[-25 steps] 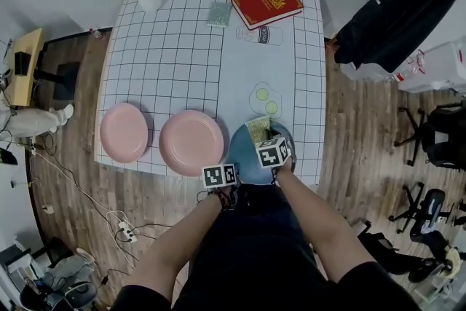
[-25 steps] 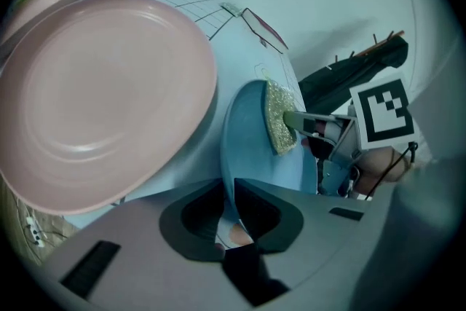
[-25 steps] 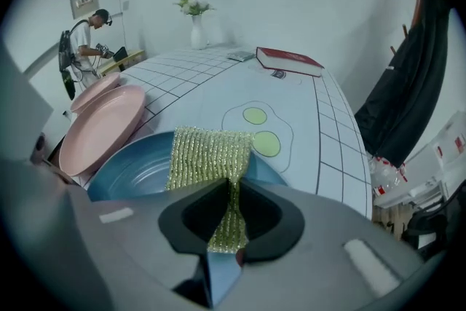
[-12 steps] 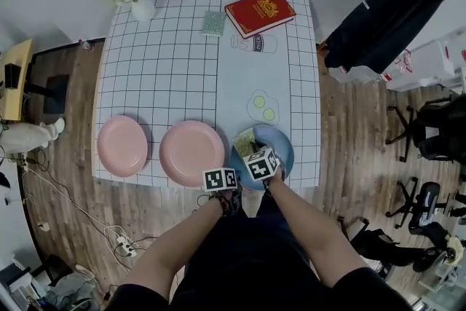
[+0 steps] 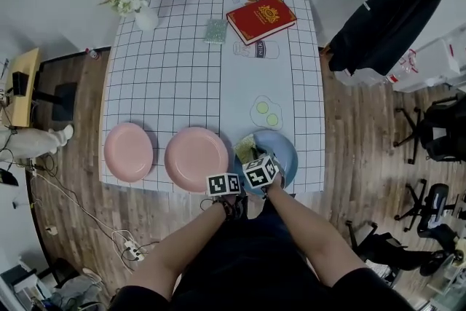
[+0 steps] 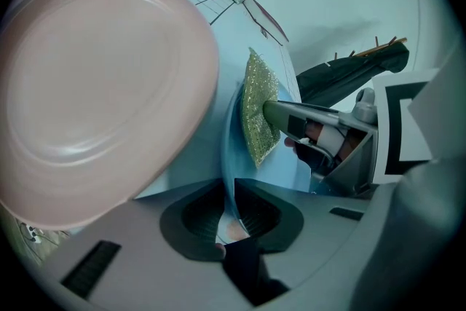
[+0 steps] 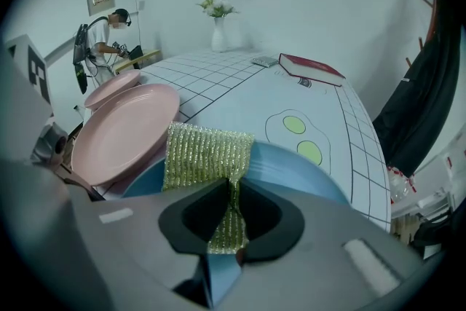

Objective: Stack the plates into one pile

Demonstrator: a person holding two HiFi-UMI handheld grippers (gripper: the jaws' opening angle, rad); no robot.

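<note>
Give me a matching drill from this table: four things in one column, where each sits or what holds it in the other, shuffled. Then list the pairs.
Things
1. blue plate
2. glittery green scouring cloth
3. red book
4. flower vase

Places
A. standing at the far left corner of the table
B. pinched in the right gripper
C. rim pinched in the left gripper
D. lying flat near the table's far right corner

Pairs: 1-C, 2-B, 3-D, 4-A

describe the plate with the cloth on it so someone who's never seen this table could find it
On the grid-patterned table, three plates sit in a row along the edge nearest the person. The blue plate is at the right end, past the left pink plate and middle pink plate. It alone is blue, with a glittery yellow-green scouring cloth on it.
</note>
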